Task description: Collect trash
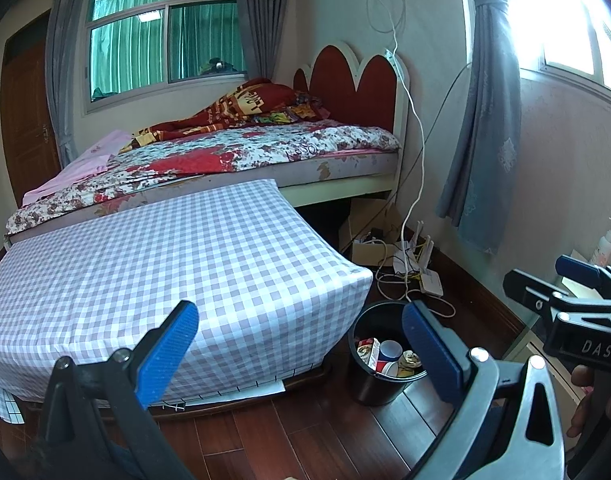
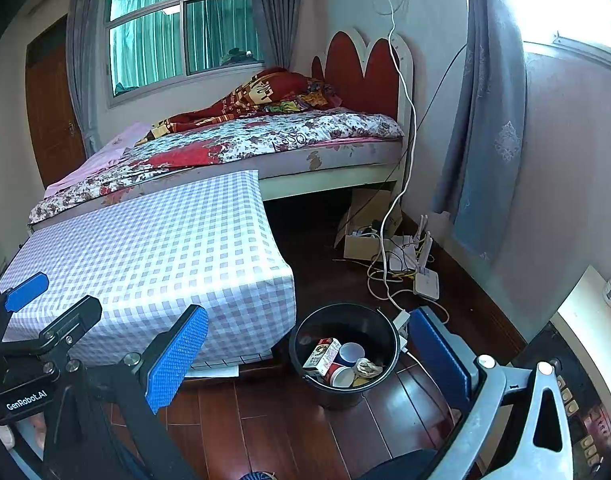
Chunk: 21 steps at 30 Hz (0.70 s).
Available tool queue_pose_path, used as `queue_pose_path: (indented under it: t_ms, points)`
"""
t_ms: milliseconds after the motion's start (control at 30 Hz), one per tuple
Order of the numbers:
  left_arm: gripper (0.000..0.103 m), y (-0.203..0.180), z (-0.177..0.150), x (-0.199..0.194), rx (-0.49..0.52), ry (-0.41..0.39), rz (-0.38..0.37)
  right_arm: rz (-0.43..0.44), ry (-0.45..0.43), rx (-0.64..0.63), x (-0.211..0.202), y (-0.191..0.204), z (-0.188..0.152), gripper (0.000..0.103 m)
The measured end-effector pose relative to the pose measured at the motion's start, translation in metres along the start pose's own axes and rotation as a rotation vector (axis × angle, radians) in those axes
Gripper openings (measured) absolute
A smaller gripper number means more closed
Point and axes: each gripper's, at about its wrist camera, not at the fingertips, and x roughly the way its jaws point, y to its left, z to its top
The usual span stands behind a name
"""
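Fingers come first: the left gripper [image 1: 301, 344] has its two blue-padded fingers [image 1: 167, 354] spread wide with nothing between them, and the right gripper [image 2: 309, 352] is the same, its blue pads [image 2: 175, 358] far apart and empty. Both are held above the dark red wooden floor [image 2: 273, 432], pointed forward and a little down.

Just ahead of and below the right gripper, between its two fingers in the right wrist view, stands the round black plastic trash bucket [image 2: 305, 344]. In the left wrist view the same bucket sits close against the left gripper's right finger. Inside it lie a small printed carton [image 2: 321, 356], a blue cup [image 2: 351, 352], a red-and-white cup [image 2: 339, 376] and a crumpled brownish wrapper [image 2: 367, 366].

To the left of both grippers, touching nothing, is the low table draped in a lilac-and-white checked cloth [image 2: 145, 248]. Its top shows bare in both views. Beyond it stands the bed with the floral cover [image 2: 265, 140], and far right of the fingers, by the wall, a tangle of white cables and a white router [image 2: 425, 282] on the floor.

My judgement: the collecting looks finished or nearly so. Several pieces already rest in the bucket, neither gripper carries anything, and no loose litter shows on the checked cloth or the visible floor. Areas beneath the grippers are hidden, so a stray piece there cannot be ruled out.
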Motion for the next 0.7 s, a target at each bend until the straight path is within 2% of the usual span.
queue_pose_path:
  t_ms: [600, 700]
  points:
    - [0.102, 0.0028, 0.0002, 0.0039, 0.037, -0.008, -0.001, -0.010, 0.005, 0.001, 0.0001, 0.0043, -0.0057, 0.102]
    - [0.102, 0.0028, -0.0003, 0.0044, 0.046, -0.006, -0.020, -0.011, 0.007, 0.000, -0.0001, 0.0062, -0.0061, 0.102]
